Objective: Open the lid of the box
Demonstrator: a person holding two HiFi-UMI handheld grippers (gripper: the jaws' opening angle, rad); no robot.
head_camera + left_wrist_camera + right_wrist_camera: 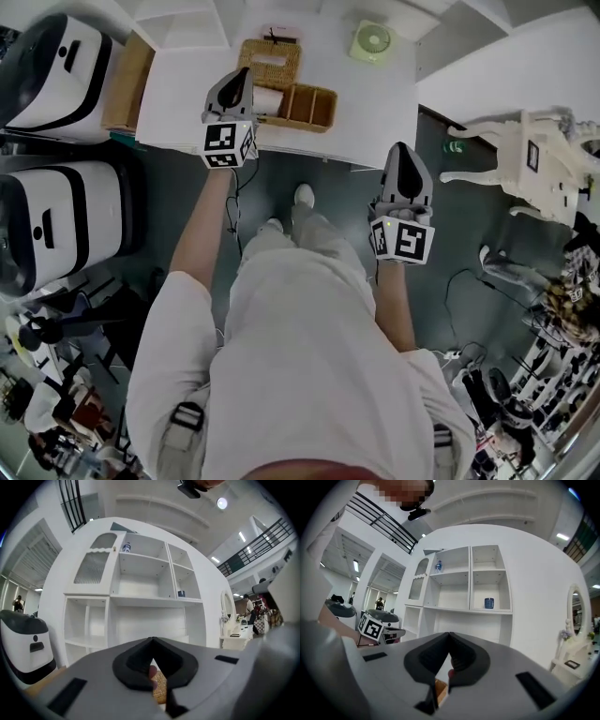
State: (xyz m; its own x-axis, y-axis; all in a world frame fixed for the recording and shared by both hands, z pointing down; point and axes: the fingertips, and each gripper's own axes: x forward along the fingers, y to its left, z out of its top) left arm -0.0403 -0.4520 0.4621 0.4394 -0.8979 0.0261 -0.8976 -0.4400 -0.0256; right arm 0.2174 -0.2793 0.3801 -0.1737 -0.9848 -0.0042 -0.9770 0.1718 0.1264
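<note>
A woven wicker box (281, 82) stands on the white table (187, 94), its lidded part (270, 58) at the back and open compartments (311, 105) at the front right. My left gripper (238, 77) hovers over the table just left of the box, jaws shut with nothing between them. A bit of wicker (161, 686) shows through the gap under the left gripper (152, 640). My right gripper (405, 152) hangs off the table's front right corner, apart from the box. In its own view, the right gripper (449, 634) has its jaws together and empty.
A white roll (269, 99) lies in the box's left compartment. A round green object (373, 39) sits at the table's back right. Two white-and-black machines (56, 225) stand to the left and a white animal model (525, 159) to the right. White shelving (145, 573) rises behind the table.
</note>
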